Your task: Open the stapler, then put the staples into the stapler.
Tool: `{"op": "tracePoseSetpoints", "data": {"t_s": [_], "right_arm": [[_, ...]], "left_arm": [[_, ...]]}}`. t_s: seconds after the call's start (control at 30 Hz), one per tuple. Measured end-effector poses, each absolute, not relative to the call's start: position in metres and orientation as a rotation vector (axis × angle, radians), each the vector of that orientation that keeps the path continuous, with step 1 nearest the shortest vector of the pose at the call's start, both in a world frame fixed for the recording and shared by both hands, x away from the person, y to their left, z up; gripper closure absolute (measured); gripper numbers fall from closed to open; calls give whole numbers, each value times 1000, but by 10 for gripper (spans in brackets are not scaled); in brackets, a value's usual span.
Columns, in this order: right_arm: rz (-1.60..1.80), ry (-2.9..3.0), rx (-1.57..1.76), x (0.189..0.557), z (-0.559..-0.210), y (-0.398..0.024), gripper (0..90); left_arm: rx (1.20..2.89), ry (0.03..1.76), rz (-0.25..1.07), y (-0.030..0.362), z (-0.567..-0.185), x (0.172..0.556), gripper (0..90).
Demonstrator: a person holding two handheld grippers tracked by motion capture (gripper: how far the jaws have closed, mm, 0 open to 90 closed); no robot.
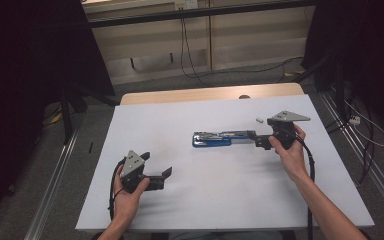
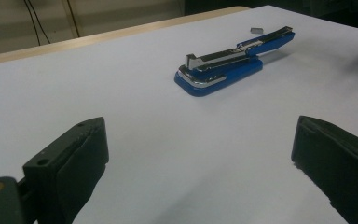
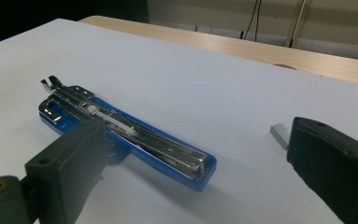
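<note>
The blue stapler (image 1: 212, 138) lies flat on the white table (image 1: 180, 210), folded wide open so its metal track faces up. It looks ready to be filled. The right tongs (image 1: 260, 139) sit at the far end of the stapler's open arm. Their jaws are wide and hold nothing; the arm end (image 3: 200, 170) lies between them but the pads do not press on it. A small block of staples (image 3: 281, 134) rests on the table just beside the right-hand jaw, apart from the stapler. I think this block is meant for the track, and it is not in yet. That step is left, and so is closing the stapler. The left tongs (image 1: 166, 178) are wide too and hold nothing. The stapler (image 2: 223, 65) lies well ahead of them.
</note>
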State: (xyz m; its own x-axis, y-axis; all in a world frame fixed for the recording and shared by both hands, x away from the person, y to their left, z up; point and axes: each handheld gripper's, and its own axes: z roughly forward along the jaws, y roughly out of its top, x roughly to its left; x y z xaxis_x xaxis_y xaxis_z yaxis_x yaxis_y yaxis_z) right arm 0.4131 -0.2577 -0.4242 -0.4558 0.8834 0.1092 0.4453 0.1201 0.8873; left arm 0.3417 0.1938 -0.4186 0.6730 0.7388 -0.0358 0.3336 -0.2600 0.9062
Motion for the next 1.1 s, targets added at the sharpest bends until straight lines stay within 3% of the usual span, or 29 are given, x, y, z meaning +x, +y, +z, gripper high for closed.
{"op": "tracePoseSetpoints", "data": {"t_s": [1.1], "right_arm": [[1226,2094,1290,447,-409,-266,87]], "left_arm": [[1851,848,504,195,-420,339,38]]}}
